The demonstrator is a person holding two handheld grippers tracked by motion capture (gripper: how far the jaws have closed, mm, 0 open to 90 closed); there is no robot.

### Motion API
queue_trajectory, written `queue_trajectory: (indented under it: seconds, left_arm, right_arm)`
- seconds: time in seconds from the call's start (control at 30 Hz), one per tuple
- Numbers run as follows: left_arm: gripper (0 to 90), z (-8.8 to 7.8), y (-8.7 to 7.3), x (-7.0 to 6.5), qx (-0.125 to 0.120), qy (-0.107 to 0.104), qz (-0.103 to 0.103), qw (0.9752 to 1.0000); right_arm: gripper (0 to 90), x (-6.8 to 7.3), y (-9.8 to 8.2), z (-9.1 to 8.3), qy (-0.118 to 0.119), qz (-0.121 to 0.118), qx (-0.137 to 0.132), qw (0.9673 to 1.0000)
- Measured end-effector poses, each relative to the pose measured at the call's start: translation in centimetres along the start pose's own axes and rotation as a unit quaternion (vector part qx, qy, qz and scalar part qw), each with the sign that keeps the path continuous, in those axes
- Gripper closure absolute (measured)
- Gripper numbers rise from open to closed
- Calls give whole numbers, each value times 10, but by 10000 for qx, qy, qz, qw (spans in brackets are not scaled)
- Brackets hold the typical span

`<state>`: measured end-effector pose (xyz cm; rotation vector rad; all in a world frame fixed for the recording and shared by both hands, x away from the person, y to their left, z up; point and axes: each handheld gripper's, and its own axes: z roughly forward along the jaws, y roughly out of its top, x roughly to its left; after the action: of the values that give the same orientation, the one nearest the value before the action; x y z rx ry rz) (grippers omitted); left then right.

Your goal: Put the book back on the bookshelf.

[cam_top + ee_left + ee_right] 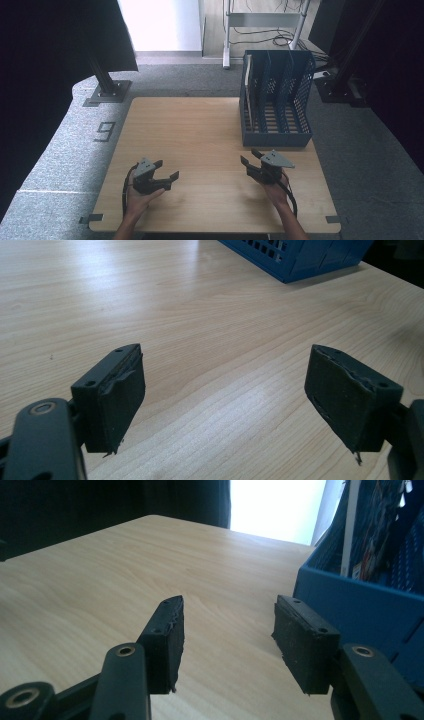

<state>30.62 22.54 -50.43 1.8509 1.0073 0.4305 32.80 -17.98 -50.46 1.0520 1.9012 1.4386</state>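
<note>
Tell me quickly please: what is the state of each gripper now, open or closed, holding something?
Left gripper: open, holds nothing, above the light wooden table.
Right gripper: open, holds nothing, near the blue plastic file rack.

A single dark digit [104, 131], reading as a 9, is showing on the grey floor [60, 150] just left of the tabletop [190, 130]. Papers standing in the blue rack [350, 605] are carrying print in the right gripper view, but it is too small to read.
</note>
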Motion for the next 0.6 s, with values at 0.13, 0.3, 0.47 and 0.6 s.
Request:
queue_trajectory:
  seconds: [0.13,0.3,0.47,0.6]
  left_arm:
    - [164,1,-2,0,23,24,-22,10000]
    - [164,0,-2,0,48,30,13,10000]
    - [164,2,-3,0,80,29,4,10000]
    - [164,2,-4,-1,107,17,2,9999]
  right_arm:
    - [445,1,-9,-1,48,-37,197,9998]
    - [442,0,-16,3,62,3,410,9991]
    - [442,1,-18,3,48,-8,435,9990]
    - [443,1,-18,2,9,-34,355,9994]
